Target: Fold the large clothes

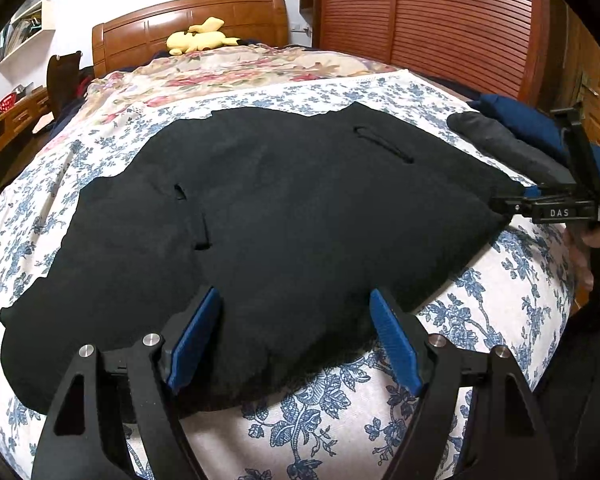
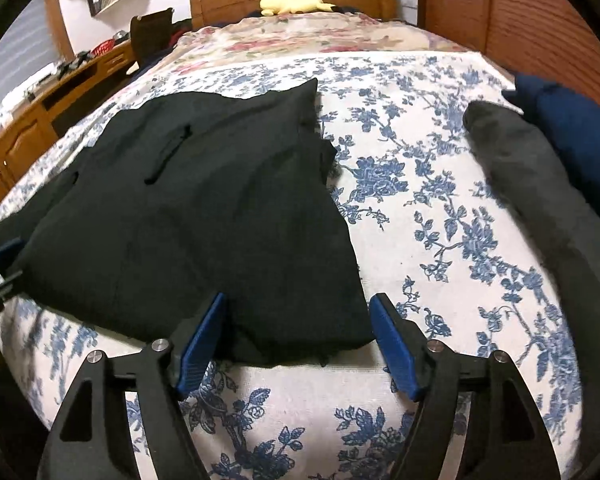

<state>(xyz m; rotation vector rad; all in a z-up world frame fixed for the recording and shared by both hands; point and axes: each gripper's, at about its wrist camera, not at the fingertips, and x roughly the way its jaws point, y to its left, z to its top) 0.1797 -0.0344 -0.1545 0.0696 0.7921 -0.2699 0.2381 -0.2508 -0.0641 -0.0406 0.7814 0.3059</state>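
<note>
Black garment [image 1: 268, 216] lies spread flat on the floral bedsheet [image 1: 480, 300], near the bed's front edge. It looks soft, thick and limp, light enough to lift, and likely to sag and bunch; best taken at a hem corner or edge, pinching all layers. Left tongs [image 1: 296, 336] stand wide apart over the near hem, nothing clamped. Right tongs [image 2: 298, 344] are also wide apart, straddling the near right corner, pads not pressing cloth. Grey and navy clothes [image 2: 540, 168] lie to the right.

Black garment [image 1: 268, 216], large, spread flat across the flowered bed [image 1: 480, 300], slit pockets showing, near edge toward six o'clock, far corner toward one o'clock.
</note>
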